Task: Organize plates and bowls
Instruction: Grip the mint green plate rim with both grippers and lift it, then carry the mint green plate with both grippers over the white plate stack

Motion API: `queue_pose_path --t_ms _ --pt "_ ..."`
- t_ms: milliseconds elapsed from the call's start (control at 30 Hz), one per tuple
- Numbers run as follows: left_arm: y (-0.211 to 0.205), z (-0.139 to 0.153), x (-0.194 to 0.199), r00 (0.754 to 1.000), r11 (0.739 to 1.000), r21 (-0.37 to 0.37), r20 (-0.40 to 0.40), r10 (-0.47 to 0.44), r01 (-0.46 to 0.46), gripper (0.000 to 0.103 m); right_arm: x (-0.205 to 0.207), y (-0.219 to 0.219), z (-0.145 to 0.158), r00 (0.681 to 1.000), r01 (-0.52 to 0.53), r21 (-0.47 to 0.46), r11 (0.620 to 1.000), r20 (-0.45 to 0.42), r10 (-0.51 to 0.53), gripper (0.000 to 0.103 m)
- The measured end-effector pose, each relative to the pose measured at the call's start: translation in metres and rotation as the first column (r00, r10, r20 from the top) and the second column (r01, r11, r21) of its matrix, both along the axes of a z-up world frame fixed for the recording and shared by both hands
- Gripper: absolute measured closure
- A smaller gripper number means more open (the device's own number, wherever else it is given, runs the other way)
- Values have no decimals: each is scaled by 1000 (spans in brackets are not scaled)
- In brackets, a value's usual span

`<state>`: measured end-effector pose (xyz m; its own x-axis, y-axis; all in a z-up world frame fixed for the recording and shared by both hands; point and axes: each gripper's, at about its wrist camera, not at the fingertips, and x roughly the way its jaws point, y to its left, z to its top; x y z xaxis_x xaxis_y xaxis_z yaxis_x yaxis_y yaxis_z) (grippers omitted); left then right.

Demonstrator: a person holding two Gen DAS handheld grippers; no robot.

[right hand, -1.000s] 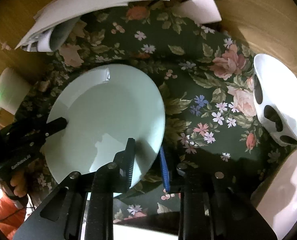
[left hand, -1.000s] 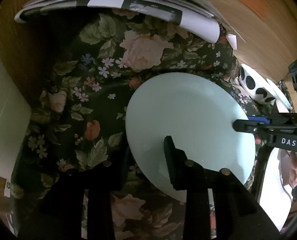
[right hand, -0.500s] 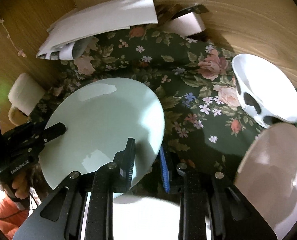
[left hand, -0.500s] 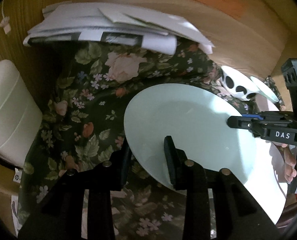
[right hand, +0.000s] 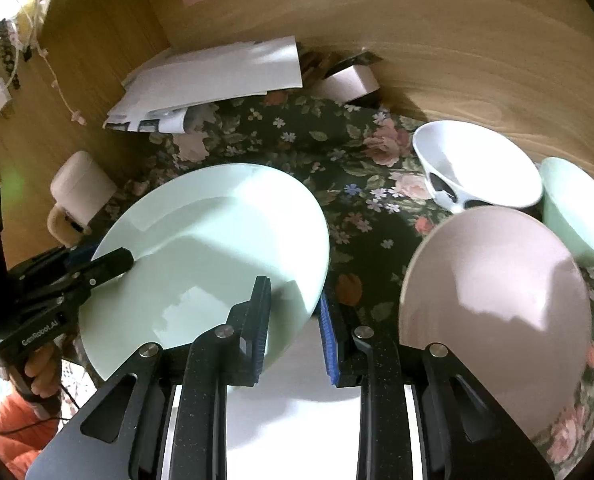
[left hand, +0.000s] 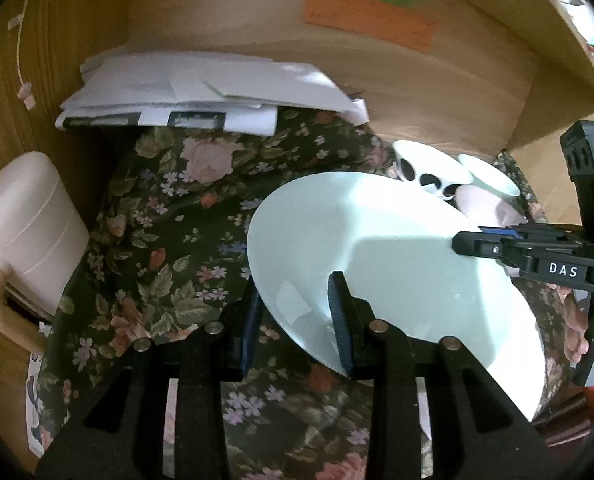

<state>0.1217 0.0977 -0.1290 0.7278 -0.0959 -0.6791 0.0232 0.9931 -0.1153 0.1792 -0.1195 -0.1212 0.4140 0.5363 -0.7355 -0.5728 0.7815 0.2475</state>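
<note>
Mint-green plate (right hand: 217, 248): in the air, tilted, above the flowered cloth (right hand: 337, 152), carried from two opposite edges. Right gripper (right hand: 293, 320) clamped on its near rim, one jaw above, one below. Left gripper (left hand: 297, 316) clamped on the opposite rim, jaws a little wider where the rim sits between them. In the right wrist view the left gripper shows at the plate's far-left edge, with a hand (right hand: 41, 376) on its handle.

Under the plate's near edge: a white plate (right hand: 293, 412) lying flat, partly hidden by the gripper. Probably the stacking spot, though I cannot be sure.

Just right of it: a pink bowl (right hand: 497, 312), upright. Behind that, a white bowl with black spots (right hand: 473, 172), and a small mint bowl (right hand: 577, 208) touching or nearly touching it. Bowls are grouped but not nested.

Further out: a pile of papers (right hand: 213, 76) at the back of the cloth, a roll of tape (right hand: 349, 84), a cream mug (right hand: 81, 192) at the left edge, a wooden wall with coloured notes.

Progress, as judged: early to middle. One plate in transit, not set down. Still to do: place it, then nest the three bowls.
</note>
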Motion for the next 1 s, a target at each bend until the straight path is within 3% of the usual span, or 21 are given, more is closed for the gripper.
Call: queue_pose_path --t_ms 333,1000 --pt "-23 9 -27 999 1000 3 28 -28 28 70 -34 -27 6 999 31 32 999 43 -32 82" --pt "-67 0 -69 996 996 13 28 -83 83 70 -82 -69 -4 995 86 69 994 40 -89 82"
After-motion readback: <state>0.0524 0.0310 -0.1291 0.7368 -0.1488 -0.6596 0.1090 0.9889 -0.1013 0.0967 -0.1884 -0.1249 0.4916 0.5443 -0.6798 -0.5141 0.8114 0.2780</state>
